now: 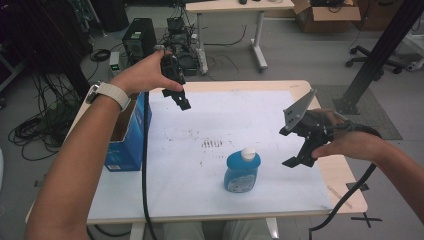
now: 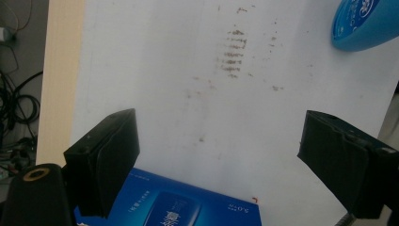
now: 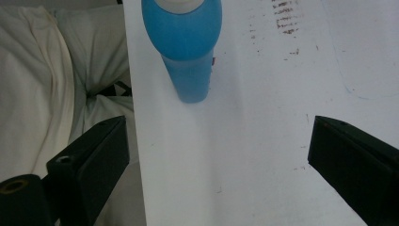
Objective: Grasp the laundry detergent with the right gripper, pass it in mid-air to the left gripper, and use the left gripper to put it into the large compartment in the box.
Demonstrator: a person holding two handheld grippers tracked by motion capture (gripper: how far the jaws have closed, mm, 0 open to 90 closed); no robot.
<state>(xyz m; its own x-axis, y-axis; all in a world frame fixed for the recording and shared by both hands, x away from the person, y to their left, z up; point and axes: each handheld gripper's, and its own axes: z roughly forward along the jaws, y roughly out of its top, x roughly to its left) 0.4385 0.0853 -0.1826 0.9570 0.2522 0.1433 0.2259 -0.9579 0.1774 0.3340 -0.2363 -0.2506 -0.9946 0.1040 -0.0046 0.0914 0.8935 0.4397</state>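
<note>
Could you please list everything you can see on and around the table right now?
bottle: one, blue with white cap, upright, near front of table.
box: one, blue, open, at table's left edge.
table: one, white sheet over pale wood, brown smudges mid-sheet.
computer tower: one, black, on floor beyond table.
office chair: one, black, far right floor.
left gripper: one, black, open, raised beside the box.
right gripper: one, black, open, right of bottle.
</note>
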